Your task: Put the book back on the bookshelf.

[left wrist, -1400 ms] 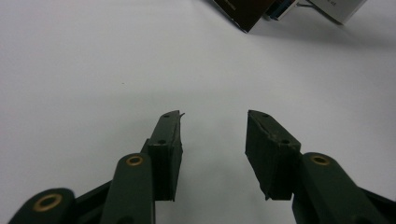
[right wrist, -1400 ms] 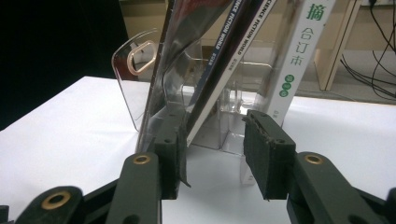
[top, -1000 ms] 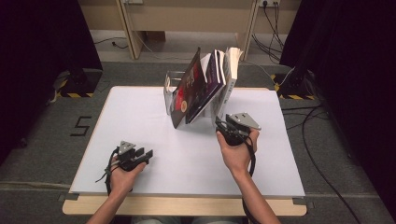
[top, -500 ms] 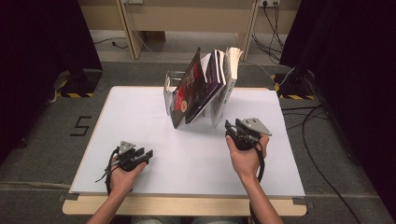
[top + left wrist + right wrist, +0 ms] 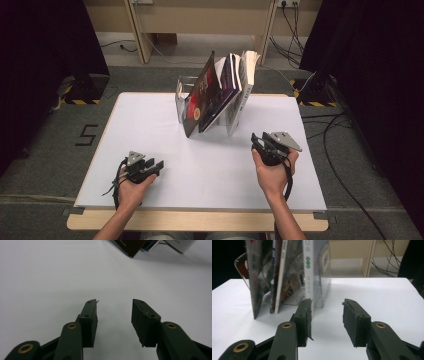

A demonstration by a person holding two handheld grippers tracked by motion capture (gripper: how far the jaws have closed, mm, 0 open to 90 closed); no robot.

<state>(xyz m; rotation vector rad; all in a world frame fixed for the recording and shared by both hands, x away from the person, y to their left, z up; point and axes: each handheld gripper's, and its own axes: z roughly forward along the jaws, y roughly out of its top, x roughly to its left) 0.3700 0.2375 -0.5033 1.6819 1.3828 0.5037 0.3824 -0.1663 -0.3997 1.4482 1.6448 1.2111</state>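
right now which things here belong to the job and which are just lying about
In the job:
books
clear rack that holds them
right gripper, open, nearest the books
left gripper, open

Lying about:
cables on the floor
wooden legs behind the table

In the high view my books (image 5: 216, 95) lean together in a rack (image 5: 181, 92) at the upper centre of the worktop (image 5: 150, 125). My left tool (image 5: 159, 164) rests at the lower left, well apart from them. My right tool (image 5: 256, 140) sits right of centre, near the books and just below them.
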